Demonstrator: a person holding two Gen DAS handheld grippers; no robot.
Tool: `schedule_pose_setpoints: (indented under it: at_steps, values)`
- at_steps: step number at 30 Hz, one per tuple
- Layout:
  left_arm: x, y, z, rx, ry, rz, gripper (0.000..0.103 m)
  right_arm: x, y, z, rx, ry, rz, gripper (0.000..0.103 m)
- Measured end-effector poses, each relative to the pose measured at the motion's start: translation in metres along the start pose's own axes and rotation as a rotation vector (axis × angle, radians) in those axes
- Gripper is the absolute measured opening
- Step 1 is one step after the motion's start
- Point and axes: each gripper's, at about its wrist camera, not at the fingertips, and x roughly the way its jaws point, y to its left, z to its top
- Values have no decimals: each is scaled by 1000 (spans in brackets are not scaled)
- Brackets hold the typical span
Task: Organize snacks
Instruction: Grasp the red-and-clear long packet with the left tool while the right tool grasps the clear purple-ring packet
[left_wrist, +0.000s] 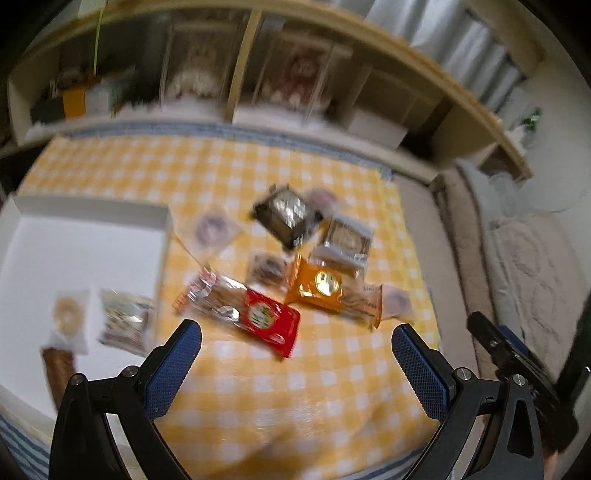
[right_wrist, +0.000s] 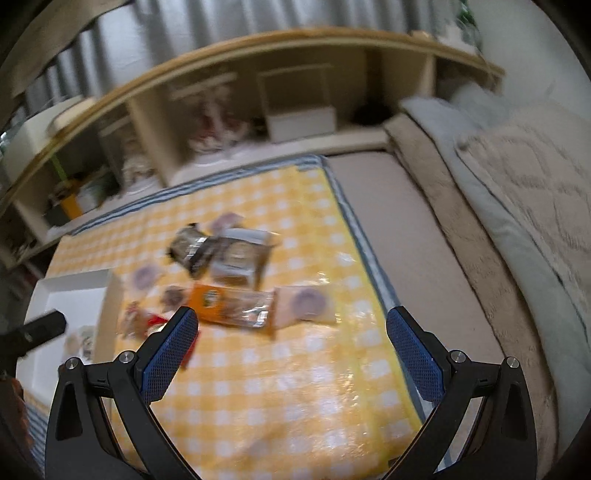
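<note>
Lying scattered on the yellow checked cloth (left_wrist: 258, 387), one glossy red-ended snack packet (left_wrist: 243, 314) and one orange (left_wrist: 319, 288) (blurred); both the left gripper (left_wrist: 295, 347) and right gripper (right_wrist: 291, 332) gape empty.

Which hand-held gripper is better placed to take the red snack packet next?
Probably left: the open left hand-held gripper faces the red snack packet, beside the white box. The right hand-held gripper sees it partly hidden.

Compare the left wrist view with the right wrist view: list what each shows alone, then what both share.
Left wrist only: the whole red-ended snack packet and the brown packet by the white tray's near edge. Right wrist only: the cream quilted bedding spread wide. Both: the open left gripper, the open right gripper, the yellow checked cloth, white tray and orange snack packet.
</note>
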Motion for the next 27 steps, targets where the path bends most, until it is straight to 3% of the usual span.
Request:
schedule_pose_setpoints:
  at_steps: [7,10,13,15,17,23,27]
  values:
    - [84,-6,4,-227,133,75,103,40,-35,5,151,85,7,102]
    - [107,0,8,-317,141,102,103,56,-43,9,207,92,29,83]
    - [125,0,16,-365,135,143,103,79,-49,12,274,122,38,55]
    - [135,0,21,-381,127,162,103,95,-54,14,330,145,53,31]
    - [147,-2,27,-389,121,190,103,109,-54,16,342,158,61,20]
    - [171,3,36,-387,99,302,103,130,-54,19,300,153,86,14]
    - [183,-7,42,-294,93,367,103,144,-55,20,260,160,76,14]
